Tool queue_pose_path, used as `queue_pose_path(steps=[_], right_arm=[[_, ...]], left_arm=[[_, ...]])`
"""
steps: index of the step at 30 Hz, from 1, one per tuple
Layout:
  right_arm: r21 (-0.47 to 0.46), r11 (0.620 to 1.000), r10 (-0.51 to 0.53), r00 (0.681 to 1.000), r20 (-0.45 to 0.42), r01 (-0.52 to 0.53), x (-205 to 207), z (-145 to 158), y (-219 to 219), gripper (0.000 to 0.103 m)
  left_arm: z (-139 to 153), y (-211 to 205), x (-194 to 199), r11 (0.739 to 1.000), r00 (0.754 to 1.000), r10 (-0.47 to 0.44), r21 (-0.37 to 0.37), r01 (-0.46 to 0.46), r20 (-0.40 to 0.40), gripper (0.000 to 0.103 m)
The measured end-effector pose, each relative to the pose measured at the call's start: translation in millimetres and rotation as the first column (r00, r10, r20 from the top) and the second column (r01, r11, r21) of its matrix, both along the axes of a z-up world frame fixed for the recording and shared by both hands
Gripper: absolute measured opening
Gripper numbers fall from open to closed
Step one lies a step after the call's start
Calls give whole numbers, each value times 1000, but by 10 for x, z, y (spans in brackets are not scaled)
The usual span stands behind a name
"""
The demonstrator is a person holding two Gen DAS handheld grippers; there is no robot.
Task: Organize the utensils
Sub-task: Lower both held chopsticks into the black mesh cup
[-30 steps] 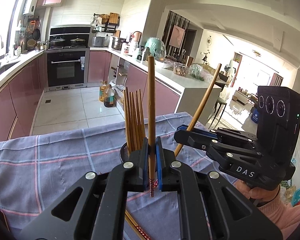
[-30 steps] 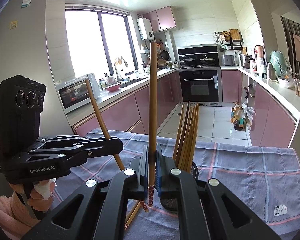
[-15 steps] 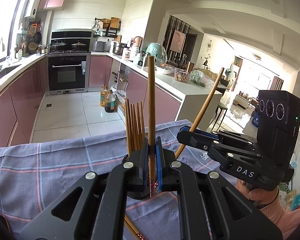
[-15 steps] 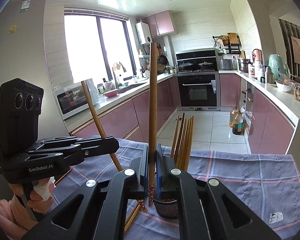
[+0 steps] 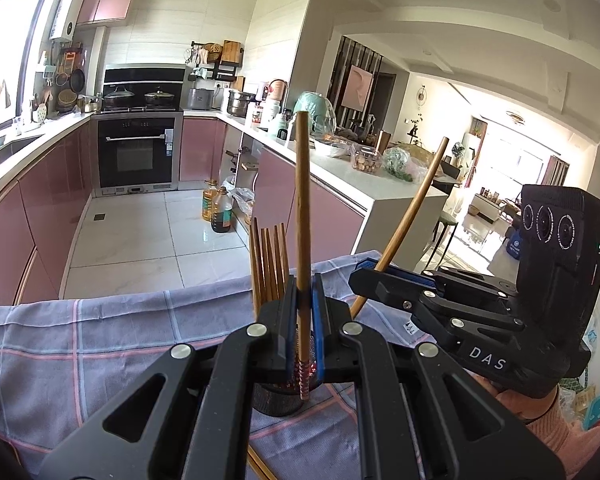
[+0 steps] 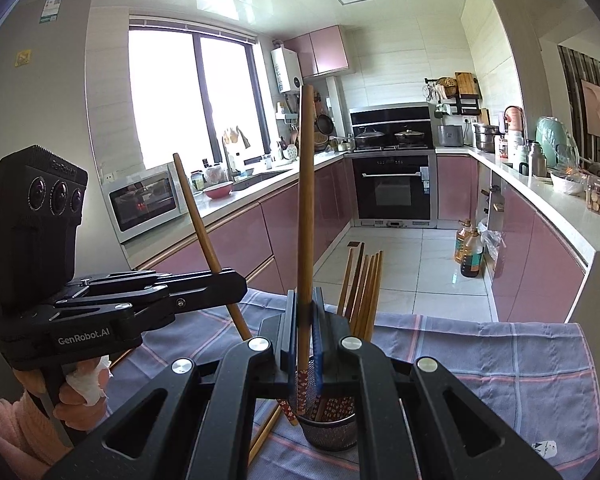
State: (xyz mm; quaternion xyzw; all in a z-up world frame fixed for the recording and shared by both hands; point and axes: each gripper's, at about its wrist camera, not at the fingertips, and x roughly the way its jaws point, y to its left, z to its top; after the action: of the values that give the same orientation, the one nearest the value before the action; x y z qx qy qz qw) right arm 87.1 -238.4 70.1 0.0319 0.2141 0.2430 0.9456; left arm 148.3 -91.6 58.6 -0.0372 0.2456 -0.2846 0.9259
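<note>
L claw (image 5: 303, 340) is clamping one chopstick (image 5: 302, 216) betw. its blue pads, stick standing nearly upright, patterned tip hanging just over the dark mesh holder (image 5: 274, 400) on the counter. R claw (image 6: 305, 344) is doing the same w/ a second chopstick (image 6: 306, 200), also near vertical, its red-patterned end poking below the pads, right at the holder's (image 6: 330, 432) rim; can't tell if it's inside yet. Both claws are pinched narrow, each gripping its own stick.

Holder is sitting on a grey-blue checked cloth (image 5: 80, 344) covering the counter. A bunch of brown chopsticks (image 6: 362, 292) is already standing in it, fanned slightly, patterned ends down. Another loose chopstick (image 6: 266, 430) is lying on the cloth just beside the holder, near side.

From L wrist view, R claw (image 5: 362, 276) is hovering to the right, its stick (image 5: 410, 216) leaning. From R wrist view, L claw (image 6: 236, 280) is hovering to the left, a hand (image 6: 80, 388) in a pink sleeve gripping the handle w/ a bit of white tissue.

Farther back: white tile floor, oil bottles (image 6: 470, 254) on the floor by pink cabinets, built-in oven (image 6: 394, 188) at the far wall.
</note>
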Motion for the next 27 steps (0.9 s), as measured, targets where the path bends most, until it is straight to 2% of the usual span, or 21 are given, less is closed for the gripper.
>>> queue_pose_path(steps=[27], right_arm=[[-19, 999, -37, 999, -23, 36, 145, -37, 21, 6]], left_arm=[[38, -51, 184, 999, 999, 34, 8, -34, -4, 7]])
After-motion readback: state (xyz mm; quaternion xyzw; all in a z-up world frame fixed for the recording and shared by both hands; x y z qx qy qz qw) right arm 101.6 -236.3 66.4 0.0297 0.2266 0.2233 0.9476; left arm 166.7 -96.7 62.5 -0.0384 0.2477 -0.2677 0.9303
